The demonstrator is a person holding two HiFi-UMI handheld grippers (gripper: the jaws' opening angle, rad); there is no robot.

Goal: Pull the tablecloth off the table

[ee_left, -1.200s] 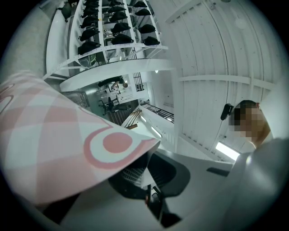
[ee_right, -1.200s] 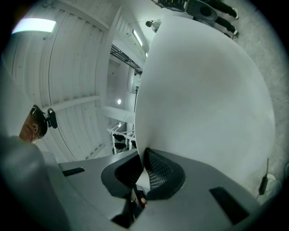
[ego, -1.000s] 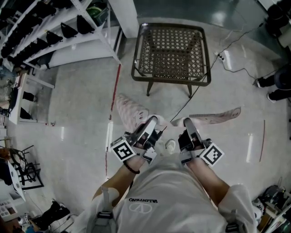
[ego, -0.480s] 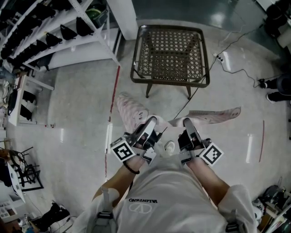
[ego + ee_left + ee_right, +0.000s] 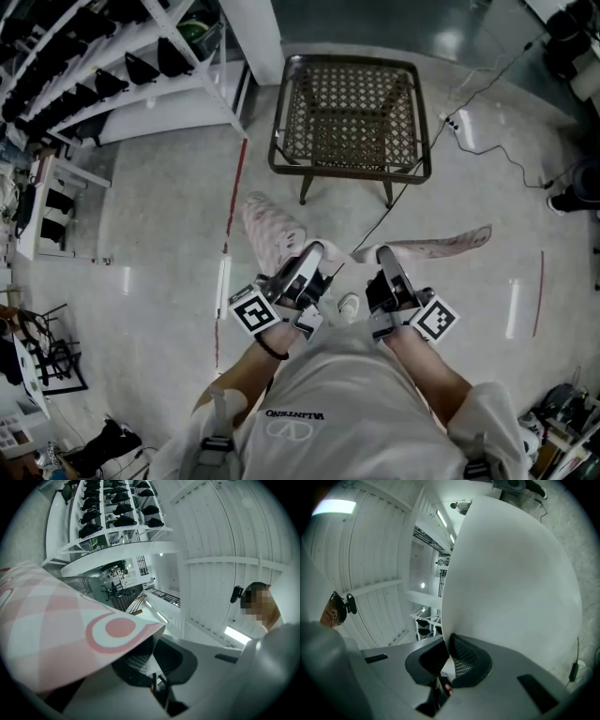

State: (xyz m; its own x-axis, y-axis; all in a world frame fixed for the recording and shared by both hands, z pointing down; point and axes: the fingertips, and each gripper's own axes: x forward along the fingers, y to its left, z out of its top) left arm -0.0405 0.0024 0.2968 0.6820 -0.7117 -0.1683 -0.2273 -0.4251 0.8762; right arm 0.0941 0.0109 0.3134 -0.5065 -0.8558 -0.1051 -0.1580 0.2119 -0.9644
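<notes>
While you hold both grippers close in front of you, the tablecloth (image 5: 269, 231) is off the table (image 5: 347, 172).
Your left gripper (image 5: 315, 251) is clamped on a pink-patterned edge of it, and your right gripper (image 5: 386, 253) pinches another edge, white side showing. The ends flare out to either side above the floor (image 5: 159, 234), just short of the table.

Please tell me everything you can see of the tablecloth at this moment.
The tablecloth is thin, pale fabric with pink checks and a ring-and-dot motif; its other face looks plain white. It is entirely off the lattice-top table. The left gripper and the right gripper are both shut on it, and its two ends spread out sideways.
</notes>
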